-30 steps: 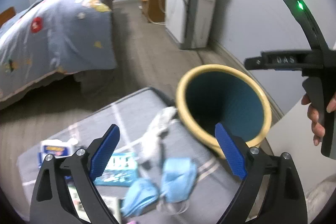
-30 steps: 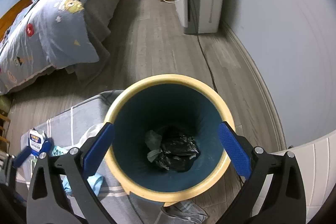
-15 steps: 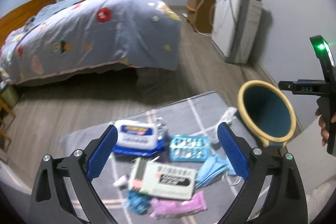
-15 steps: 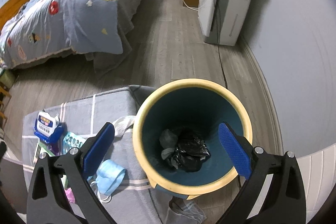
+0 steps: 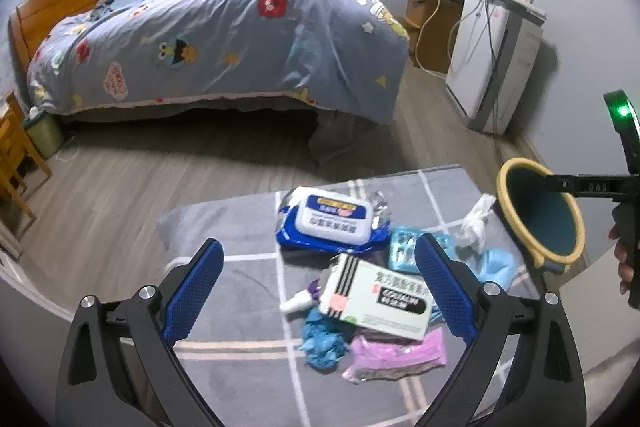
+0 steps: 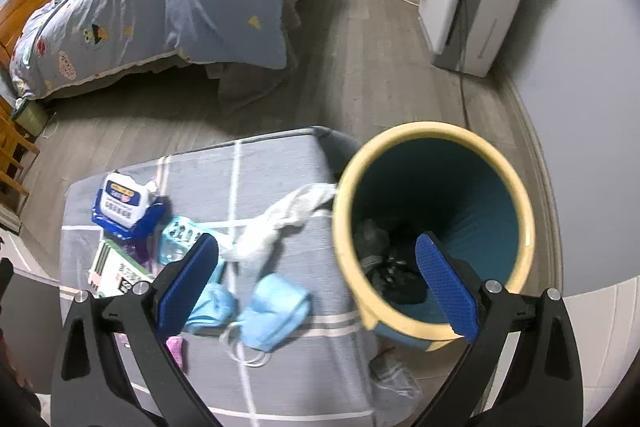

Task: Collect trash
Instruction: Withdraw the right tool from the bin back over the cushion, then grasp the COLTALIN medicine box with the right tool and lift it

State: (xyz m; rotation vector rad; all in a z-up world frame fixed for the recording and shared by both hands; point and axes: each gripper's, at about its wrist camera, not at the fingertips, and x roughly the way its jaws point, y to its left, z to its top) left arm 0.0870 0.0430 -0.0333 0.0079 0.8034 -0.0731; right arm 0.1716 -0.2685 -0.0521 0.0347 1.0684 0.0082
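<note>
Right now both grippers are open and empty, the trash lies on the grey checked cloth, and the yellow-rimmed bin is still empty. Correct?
Not quite. The bin is not empty: the right wrist view shows dark crumpled trash at its bottom. The rest holds: left gripper and right gripper are open and empty, with trash on the grey checked cloth.

The left camera looks down past its tool [image 5: 316, 291] at the grey tabletop [image 5: 240, 227], close, facing the bed [image 5: 224, 27]. The right camera looks down from higher up, into the bin [image 6: 436, 227]. Both see tabletop, bin and bed.
</note>
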